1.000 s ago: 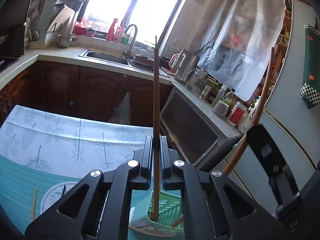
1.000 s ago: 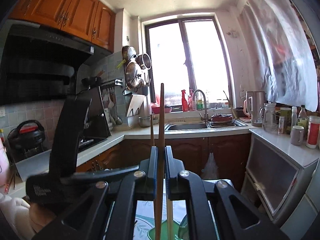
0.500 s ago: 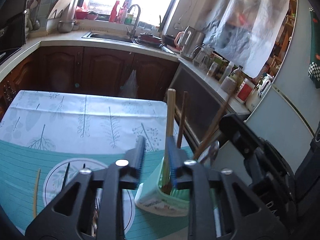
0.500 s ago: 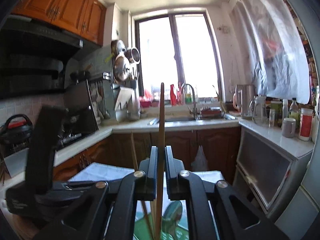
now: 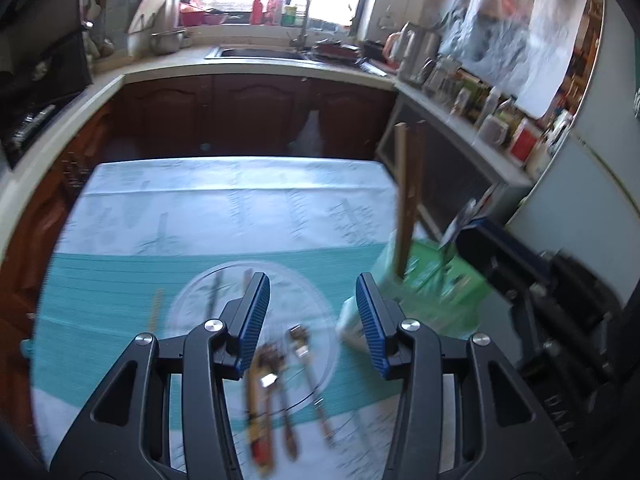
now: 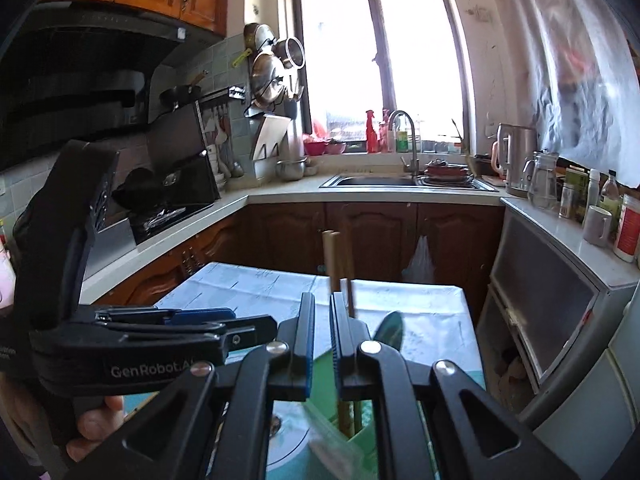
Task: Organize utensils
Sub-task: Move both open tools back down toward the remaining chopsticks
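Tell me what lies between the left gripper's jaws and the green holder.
In the left wrist view, only bare teal mat separates the left gripper from the green holder; its right jaw nearly overlaps the holder's pale edge. The jaws have just been opening, with nothing gripped.

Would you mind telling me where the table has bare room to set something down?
Free: the white tablecloth beyond the teal mat. Crowded: the round plate holding cutlery, and the green holder at the right edge.
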### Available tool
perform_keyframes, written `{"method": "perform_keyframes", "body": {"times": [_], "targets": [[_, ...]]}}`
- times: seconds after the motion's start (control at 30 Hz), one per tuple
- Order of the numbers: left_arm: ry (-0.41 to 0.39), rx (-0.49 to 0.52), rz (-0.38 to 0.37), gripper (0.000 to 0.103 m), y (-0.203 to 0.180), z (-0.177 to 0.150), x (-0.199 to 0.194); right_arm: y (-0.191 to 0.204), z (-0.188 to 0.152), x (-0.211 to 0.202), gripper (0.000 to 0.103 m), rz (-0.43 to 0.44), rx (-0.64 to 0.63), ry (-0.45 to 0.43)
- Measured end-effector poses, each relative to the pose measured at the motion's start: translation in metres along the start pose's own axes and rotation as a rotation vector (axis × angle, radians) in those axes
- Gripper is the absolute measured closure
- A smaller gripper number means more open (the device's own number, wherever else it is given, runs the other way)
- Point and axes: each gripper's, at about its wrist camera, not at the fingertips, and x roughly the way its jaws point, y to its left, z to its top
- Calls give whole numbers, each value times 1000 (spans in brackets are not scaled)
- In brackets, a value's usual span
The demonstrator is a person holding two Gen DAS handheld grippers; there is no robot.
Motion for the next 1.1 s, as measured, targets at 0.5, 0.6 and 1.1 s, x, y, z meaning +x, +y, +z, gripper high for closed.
{"method": "perform_keyframes", "body": {"times": [0.5, 0.6, 1.1], "targets": [[87, -50, 213, 47, 118, -48, -70, 91, 5, 2, 81, 45, -114, 263], [156, -19, 182, 40, 125, -50, -65, 100, 2, 12, 81, 52, -96, 332], [392, 96, 196, 40, 157, -29, 16, 101, 15, 103, 81, 68, -42, 822]]}}
